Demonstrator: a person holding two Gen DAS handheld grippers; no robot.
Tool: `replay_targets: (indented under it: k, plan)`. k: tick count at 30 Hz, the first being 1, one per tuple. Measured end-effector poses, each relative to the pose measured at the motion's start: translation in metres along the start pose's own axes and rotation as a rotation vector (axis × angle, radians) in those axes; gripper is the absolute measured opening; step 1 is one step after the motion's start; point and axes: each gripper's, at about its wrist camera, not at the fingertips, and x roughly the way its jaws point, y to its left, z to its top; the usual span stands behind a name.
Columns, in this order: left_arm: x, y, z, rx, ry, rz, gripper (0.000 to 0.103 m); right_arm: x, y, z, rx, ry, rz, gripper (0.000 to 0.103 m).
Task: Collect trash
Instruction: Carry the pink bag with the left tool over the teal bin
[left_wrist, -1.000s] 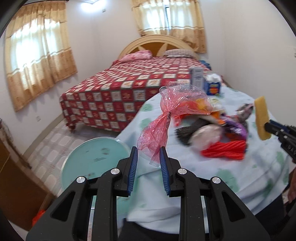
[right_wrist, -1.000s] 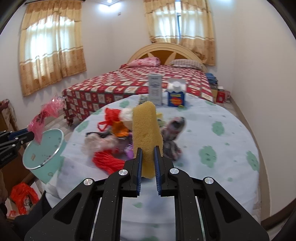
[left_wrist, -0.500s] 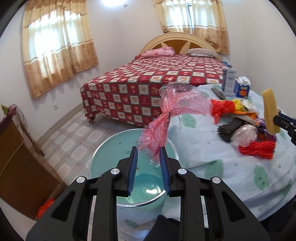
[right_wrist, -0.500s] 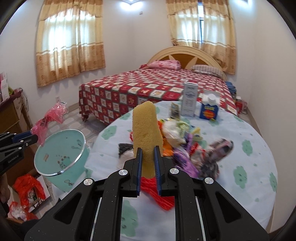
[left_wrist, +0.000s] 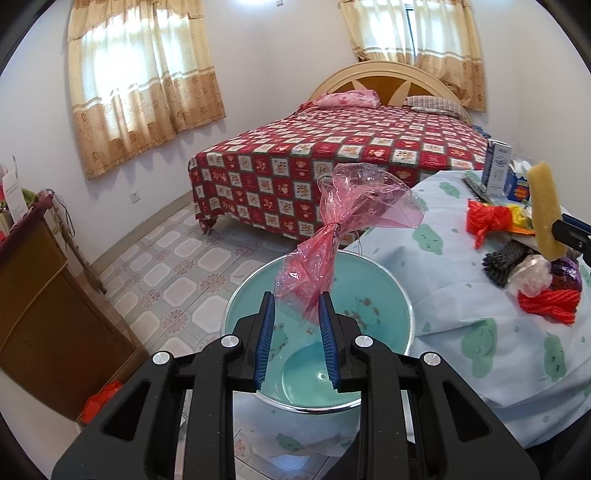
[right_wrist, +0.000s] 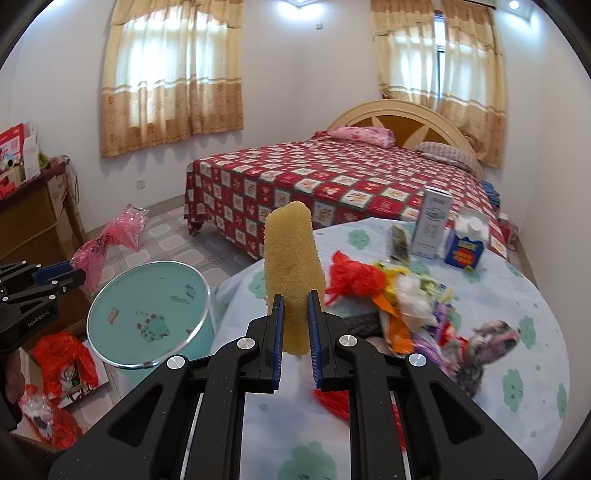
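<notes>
Your left gripper pinches a pink plastic bag above the teal basin beside the table. Your right gripper is clamped on a yellow sponge, held upright over the table edge near the trash pile

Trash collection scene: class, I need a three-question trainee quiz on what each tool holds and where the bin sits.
1. True or false: the right tool is shut on a yellow sponge.
2. What does the left tool hold?
3. The teal basin is: A) on the bed, B) on the floor beside the table, C) on the table.

Key: 1 true; 2 pink plastic bag; 3 B.
</notes>
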Motion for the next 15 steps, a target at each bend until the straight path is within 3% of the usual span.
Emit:
replay_targets:
  k: [15]
  plan:
    - [0.010,0.029,-0.004,-0.043,0.022,0.058,0.025,0.028,0.037,0.014,-0.058,0.017,0.058,0.013]
